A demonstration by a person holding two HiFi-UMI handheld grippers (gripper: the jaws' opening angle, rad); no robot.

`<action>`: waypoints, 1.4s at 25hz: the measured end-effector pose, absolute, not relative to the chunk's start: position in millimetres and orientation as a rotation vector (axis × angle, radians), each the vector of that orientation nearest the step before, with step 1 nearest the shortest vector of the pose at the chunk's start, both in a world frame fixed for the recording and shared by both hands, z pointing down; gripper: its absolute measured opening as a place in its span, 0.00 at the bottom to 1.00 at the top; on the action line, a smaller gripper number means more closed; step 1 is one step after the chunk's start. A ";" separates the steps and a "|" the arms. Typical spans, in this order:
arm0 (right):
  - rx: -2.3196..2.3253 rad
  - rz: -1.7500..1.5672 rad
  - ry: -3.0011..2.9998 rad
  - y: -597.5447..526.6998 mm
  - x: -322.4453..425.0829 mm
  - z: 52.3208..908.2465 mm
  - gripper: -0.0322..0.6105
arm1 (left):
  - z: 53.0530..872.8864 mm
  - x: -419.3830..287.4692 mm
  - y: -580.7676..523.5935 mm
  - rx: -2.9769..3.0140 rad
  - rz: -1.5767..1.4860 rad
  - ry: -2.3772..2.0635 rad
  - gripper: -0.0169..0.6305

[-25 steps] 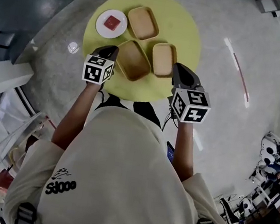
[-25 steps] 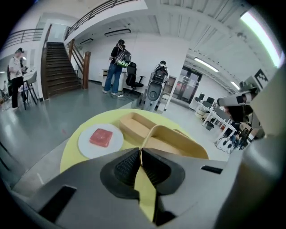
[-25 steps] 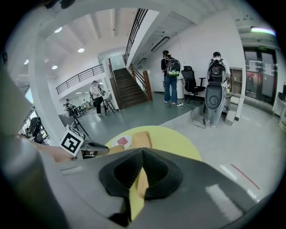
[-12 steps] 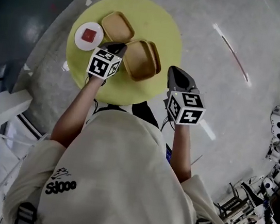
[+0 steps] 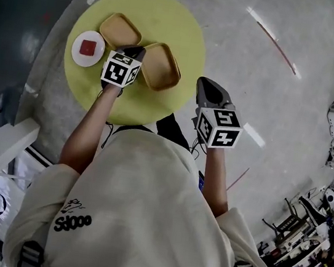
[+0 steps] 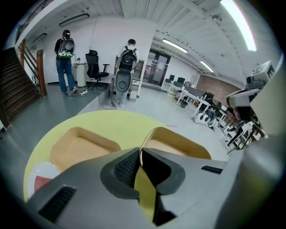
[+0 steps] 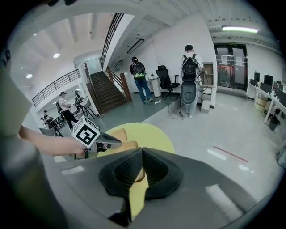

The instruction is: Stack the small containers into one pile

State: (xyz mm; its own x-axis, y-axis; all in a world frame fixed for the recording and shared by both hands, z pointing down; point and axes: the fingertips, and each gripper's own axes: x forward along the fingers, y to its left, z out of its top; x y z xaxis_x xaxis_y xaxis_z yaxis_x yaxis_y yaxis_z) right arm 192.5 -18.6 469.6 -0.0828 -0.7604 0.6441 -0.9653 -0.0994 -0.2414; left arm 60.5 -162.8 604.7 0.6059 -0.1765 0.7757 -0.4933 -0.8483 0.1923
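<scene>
On the round yellow table (image 5: 172, 18) I see a tan container (image 5: 161, 68) lying on top of a second one, whose rim shows just under its right edge. My left gripper (image 5: 136, 51) is shut on the upper container's near-left rim. In the left gripper view the jaws (image 6: 140, 150) pinch that thin rim, with the container (image 6: 178, 145) beyond them. Another tan container (image 5: 120, 29) lies apart at the back left. My right gripper (image 5: 205, 82) hangs shut and empty by the table's right edge, and its own view (image 7: 142, 153) shows nothing between the pads.
A white plate (image 5: 79, 54) with a red piece on it lies at the table's left side. Grey floor surrounds the table, with a red line (image 5: 279, 46) to the right. Several people with backpacks and office chairs stand far off in the room (image 6: 127, 67).
My left gripper has carried its container to the right and onto the right-hand one, so two spots remain where three containers lay. The right gripper drew back from the table.
</scene>
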 end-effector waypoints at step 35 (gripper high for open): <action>1.843 0.998 -1.890 -39.1 198.0 485.4 0.07 | 609.5 70.2 -161.2 2.566 1.018 -0.506 0.20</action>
